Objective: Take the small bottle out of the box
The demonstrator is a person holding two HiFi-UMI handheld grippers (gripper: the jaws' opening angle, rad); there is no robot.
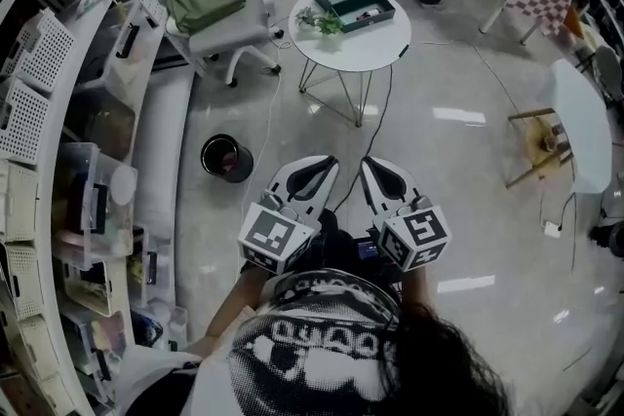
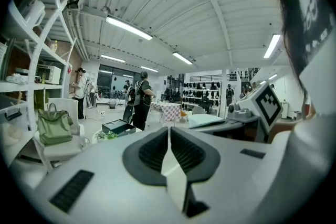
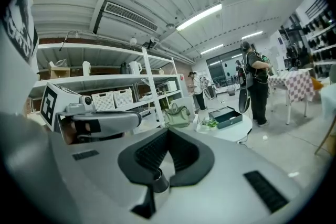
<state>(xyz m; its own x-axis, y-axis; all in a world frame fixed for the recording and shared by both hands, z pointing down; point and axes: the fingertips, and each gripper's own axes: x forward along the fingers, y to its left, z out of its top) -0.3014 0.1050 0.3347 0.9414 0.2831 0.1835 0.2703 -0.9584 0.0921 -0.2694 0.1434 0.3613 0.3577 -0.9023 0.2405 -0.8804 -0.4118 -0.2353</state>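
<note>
Round white tbl (image 1: 363, 49): dk-green rect. box (image 1: 353, 0), open top, plant (image 1: 322, 20) beside.

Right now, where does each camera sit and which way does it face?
Head view: on the person's head, facing steeply down at the floor; shows left tool, right tool, hair.
Left gripper view: on the left tool, facing level toward the box; shows its closed jaws, right tool.
Right gripper view: on the right tool, facing likewise; shows closed jaws, left tool.
Shared: box on round table.
</note>
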